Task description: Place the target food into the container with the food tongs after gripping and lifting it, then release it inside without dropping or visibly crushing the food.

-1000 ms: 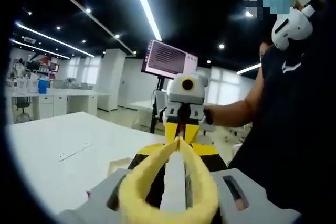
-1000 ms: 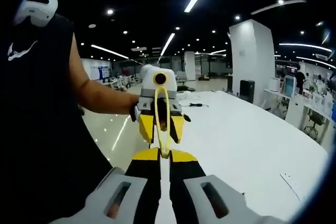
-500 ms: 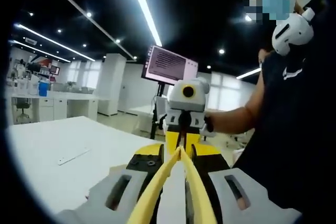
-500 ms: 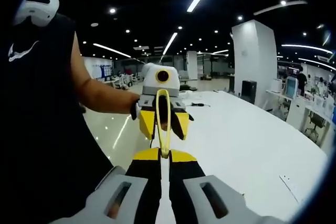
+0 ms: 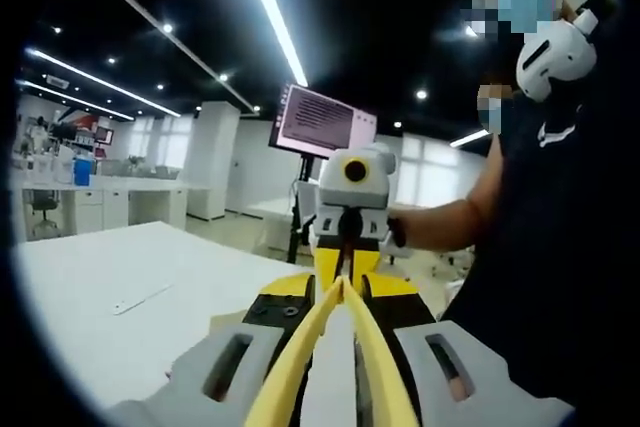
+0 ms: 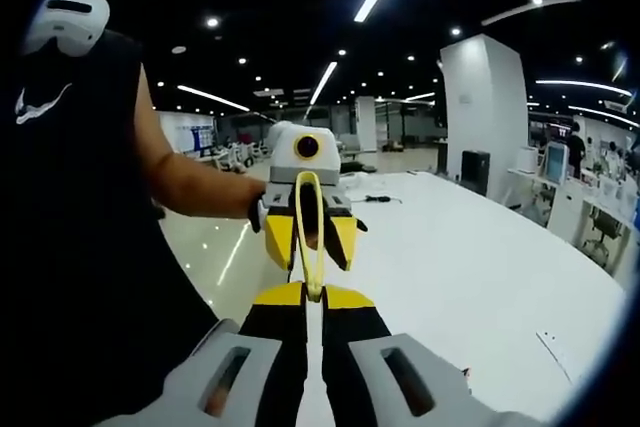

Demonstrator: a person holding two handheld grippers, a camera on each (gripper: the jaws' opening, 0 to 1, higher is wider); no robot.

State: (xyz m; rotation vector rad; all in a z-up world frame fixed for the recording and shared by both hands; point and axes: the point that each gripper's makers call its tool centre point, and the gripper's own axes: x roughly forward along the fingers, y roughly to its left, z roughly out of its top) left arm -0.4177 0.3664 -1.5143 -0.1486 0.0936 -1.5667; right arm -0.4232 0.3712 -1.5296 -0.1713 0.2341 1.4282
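Where the white table spreads smooth and matte at the left, the left gripper clamps its jaws on yellow food tongs, two thin glossy blades meeting in a point. Half a second ago the scene looked nearly alike. In the right gripper view, the right gripper pinches the tongs' looped end, jaws closed.

Monitor on stand, far side: lines of text, too small to read. White swoosh logo on person's dark shirt. Nothing else legible.
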